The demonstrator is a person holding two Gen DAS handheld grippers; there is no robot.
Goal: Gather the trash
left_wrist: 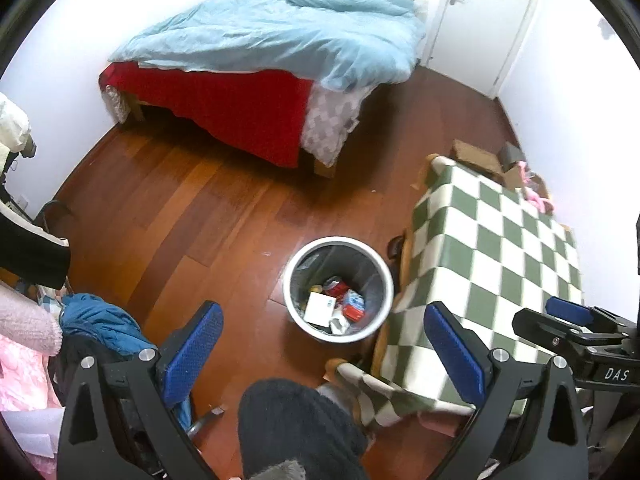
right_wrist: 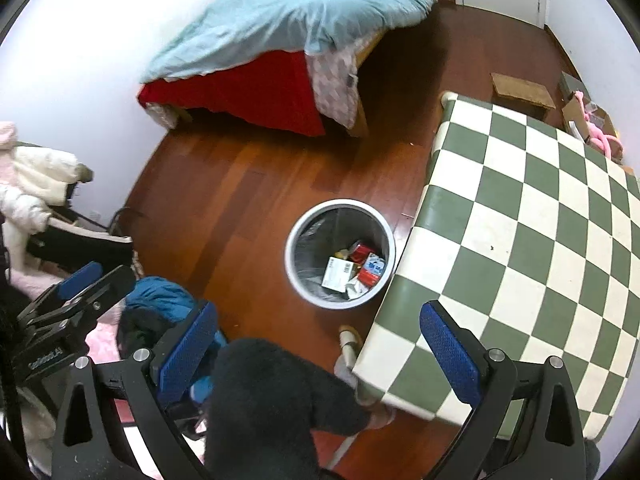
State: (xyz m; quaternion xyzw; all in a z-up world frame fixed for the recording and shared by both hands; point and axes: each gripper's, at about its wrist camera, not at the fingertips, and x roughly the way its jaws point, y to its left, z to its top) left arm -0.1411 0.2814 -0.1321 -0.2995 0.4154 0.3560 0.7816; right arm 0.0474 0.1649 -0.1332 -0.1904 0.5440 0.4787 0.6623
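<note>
The round grey trash bin [left_wrist: 338, 289] (holding cartons and wrappers) stands on open wooden floor [left_wrist: 192, 208], touching the green-and-white checkered counter's [right_wrist: 520, 216] edge. Left gripper [left_wrist: 323, 344] and right gripper [right_wrist: 318, 340] hang released, both empty, near piled clothes [left_wrist: 100, 324].

This is a bedroom in a home. A bed with a soft light-blue blanket [left_wrist: 272, 36] sits at 12 o'clock, on a shiny brown wooden floor [left_wrist: 192, 200], with a white door [left_wrist: 480, 20] at 1 o'clock.

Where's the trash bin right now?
The trash bin sits on the wood floor mid-frame in both views, beside the checkered table's left edge, with the bed beyond.
</note>
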